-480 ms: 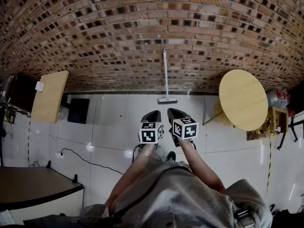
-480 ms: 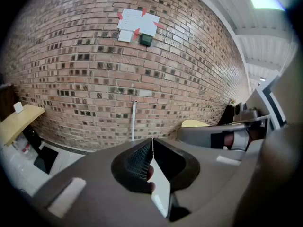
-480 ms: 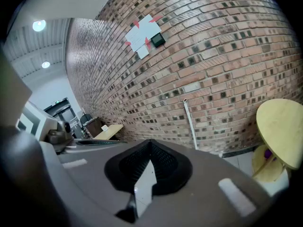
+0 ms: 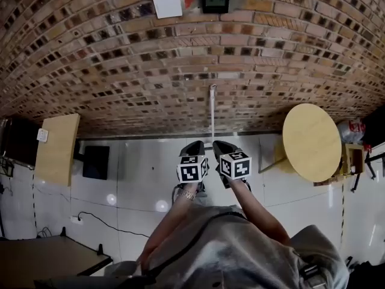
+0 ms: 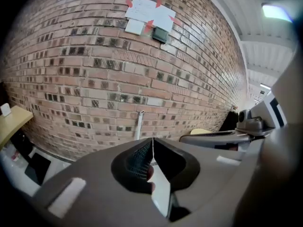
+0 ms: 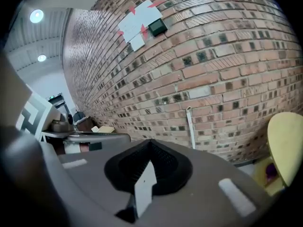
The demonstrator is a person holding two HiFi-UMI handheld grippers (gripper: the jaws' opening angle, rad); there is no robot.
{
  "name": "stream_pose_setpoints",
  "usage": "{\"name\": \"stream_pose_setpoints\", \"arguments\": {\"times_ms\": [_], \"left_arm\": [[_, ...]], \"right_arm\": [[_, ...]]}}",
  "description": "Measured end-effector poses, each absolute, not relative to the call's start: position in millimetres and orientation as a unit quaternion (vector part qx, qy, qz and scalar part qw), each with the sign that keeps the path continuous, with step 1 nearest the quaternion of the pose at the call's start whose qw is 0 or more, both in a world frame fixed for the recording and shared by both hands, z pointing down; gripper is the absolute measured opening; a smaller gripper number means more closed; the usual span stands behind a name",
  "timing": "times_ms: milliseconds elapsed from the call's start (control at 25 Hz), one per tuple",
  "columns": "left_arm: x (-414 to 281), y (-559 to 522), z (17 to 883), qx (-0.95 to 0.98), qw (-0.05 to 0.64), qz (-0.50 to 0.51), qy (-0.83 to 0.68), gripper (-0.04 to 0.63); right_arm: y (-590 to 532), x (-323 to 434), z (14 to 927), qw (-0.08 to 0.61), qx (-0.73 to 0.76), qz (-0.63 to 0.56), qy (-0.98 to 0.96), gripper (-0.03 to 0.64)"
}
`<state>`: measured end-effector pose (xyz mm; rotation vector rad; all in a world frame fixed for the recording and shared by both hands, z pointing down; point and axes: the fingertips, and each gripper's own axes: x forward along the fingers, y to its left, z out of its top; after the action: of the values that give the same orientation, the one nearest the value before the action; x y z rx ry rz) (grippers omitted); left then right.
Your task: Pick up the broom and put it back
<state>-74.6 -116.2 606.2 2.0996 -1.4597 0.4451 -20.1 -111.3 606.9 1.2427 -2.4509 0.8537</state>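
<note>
A pale-handled broom [image 4: 212, 110] leans upright against the brick wall; its head is hidden behind my grippers in the head view. The handle also shows in the left gripper view as broom [image 5: 138, 124] and in the right gripper view as broom [image 6: 190, 126], still some way ahead. My left gripper [image 4: 194, 147] and right gripper [image 4: 220, 145] are held side by side over the white tiled floor, pointing at the wall's foot. The left gripper [image 5: 152, 141] has its jaws together with nothing between them. The right gripper [image 6: 150, 144] is likewise shut and empty.
A round wooden table [image 4: 310, 140] stands at the right by the wall. A wooden board [image 4: 57, 146] and a black box [image 4: 96, 161] are at the left. A cable [image 4: 102, 221] runs over the floor. Papers and a black device [image 4: 215, 2] hang on the wall.
The view has come nearer the wall and tipped upward; the broom's head has slipped behind the grippers. Both grippers stay shut, side by side.
</note>
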Motion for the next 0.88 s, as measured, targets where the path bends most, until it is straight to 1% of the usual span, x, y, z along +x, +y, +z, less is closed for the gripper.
{"name": "stream_pose_setpoints", "arguments": {"times_ms": [280,440,560,600,680,760,880], "left_arm": [[-87.6,-196.5,599.3,0.789,0.276,0.163,-0.524,0.005],[-91.5,-227.4,600.3,0.785,0.282,0.159,-0.528,0.005],[-99.1,-242.6,598.1,0.781,0.284,0.153,-0.535,0.005],[-102.3,-245.7,597.9,0.778,0.285,0.152,-0.539,0.005],[-111.4,-253.4,598.5,0.769,0.286,0.152,-0.550,0.005],[-121.5,-258.4,602.6,0.756,0.294,0.152,-0.565,0.006],[-130.9,-261.5,612.4,0.740,0.310,0.155,-0.577,0.005]], "right_arm": [[-187.4,-38.7,599.8,0.142,0.438,0.288,-0.840,0.000],[-236.2,-31.3,615.5,0.147,0.442,0.288,-0.837,0.000],[-287.4,-15.9,644.1,0.157,0.457,0.286,-0.827,0.000],[-307.4,-11.6,658.4,0.164,0.460,0.289,-0.824,0.013],[-350.3,-6.3,692.0,0.187,0.461,0.300,-0.814,0.067],[-385.6,-3.9,728.2,0.217,0.460,0.315,-0.801,0.136],[-419.9,-2.0,775.1,0.262,0.457,0.322,-0.787,0.162]]}}
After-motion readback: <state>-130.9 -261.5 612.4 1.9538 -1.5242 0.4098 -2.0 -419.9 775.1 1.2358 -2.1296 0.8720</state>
